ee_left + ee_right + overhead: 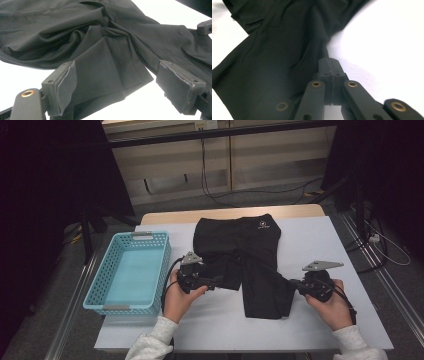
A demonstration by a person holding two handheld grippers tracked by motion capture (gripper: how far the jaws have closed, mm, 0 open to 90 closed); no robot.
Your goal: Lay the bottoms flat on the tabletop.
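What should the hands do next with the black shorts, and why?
Probably close the left gripper on the folded leg. Its fingers stand open around the black shorts, not pinching, while the right gripper looks shut on the other leg's edge. Both ends need holding before folding or lifting toward the blue basket.

A lab-like recording room is suggested: a table [320, 320] covered with a white sheet is set on grey carpet, ringed by black curtains [45, 195] and tripod legs [87, 232]. Loose cables [210, 190] are trailed over the floor before plain beige wall panels [270, 160], and a metal rail [395, 290] is laid alongside.
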